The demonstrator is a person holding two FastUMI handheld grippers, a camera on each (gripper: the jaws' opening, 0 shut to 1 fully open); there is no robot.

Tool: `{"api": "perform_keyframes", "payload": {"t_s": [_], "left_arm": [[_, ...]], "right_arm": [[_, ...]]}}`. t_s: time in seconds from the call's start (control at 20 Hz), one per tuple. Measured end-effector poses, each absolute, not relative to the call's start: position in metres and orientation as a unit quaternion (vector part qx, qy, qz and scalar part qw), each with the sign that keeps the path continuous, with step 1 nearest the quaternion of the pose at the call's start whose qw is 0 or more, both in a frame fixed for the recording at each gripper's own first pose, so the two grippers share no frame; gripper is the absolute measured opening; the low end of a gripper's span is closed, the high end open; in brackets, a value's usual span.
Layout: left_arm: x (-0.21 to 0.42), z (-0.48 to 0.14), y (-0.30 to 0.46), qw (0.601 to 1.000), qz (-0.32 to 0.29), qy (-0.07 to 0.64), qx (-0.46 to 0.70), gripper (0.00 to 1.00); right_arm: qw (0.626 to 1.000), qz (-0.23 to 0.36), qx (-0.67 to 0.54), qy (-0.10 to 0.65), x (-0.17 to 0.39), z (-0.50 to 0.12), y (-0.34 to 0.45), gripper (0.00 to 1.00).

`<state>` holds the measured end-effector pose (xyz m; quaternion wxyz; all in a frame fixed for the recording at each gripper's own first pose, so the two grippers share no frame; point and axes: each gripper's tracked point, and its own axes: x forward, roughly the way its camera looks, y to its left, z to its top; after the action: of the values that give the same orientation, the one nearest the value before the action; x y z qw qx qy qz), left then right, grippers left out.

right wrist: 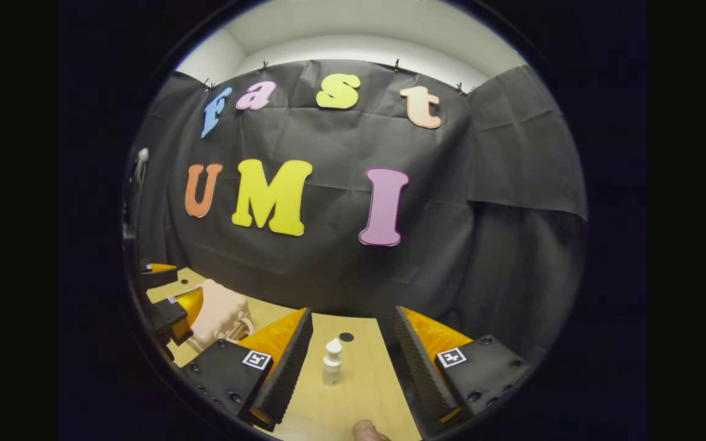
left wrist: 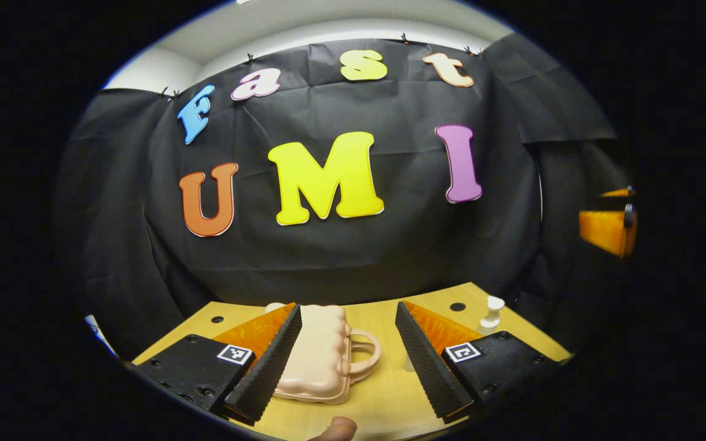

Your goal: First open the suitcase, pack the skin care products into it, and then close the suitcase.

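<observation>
Closed pale pink ribbed plastic suitcase (left wrist: 319, 352) lies left; small white bottle (right wrist: 332, 361) stands right. Left gripper (left wrist: 344, 361) and right gripper (right wrist: 350, 367) both gape empty. Case looks light, rigid; take its handle-side lid edge.

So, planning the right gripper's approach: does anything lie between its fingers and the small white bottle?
No, just bare wooden tabletop separates the open right gripper from the small white bottle, seen in the right gripper view.
</observation>
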<state>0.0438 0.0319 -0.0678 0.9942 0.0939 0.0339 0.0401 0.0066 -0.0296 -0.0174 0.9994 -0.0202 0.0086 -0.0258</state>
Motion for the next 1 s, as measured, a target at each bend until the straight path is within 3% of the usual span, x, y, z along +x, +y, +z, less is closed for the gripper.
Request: {"api": "perform_keyframes", "payload": {"t_s": [0.3, 0.5, 1.0], "left_arm": [[0.072, -0.137, 0.042, 0.971, 0.041, 0.078, 0.220, 0.96], [0.083, -0.172, 0.050, 0.940, 0.046, 0.110, 0.319, 0.97], [0.124, -0.245, 0.059, 0.798, 0.043, 0.179, 0.573, 0.96]], "right_arm": [[0.997, -0.063, -0.001, 0.033, 0.014, -0.033, -0.078, 0.80], [0.998, -0.055, 0.004, 0.042, 0.022, -0.042, -0.085, 0.79], [0.995, 0.014, 0.038, 0.093, 0.042, -0.089, -0.073, 0.80]]}}
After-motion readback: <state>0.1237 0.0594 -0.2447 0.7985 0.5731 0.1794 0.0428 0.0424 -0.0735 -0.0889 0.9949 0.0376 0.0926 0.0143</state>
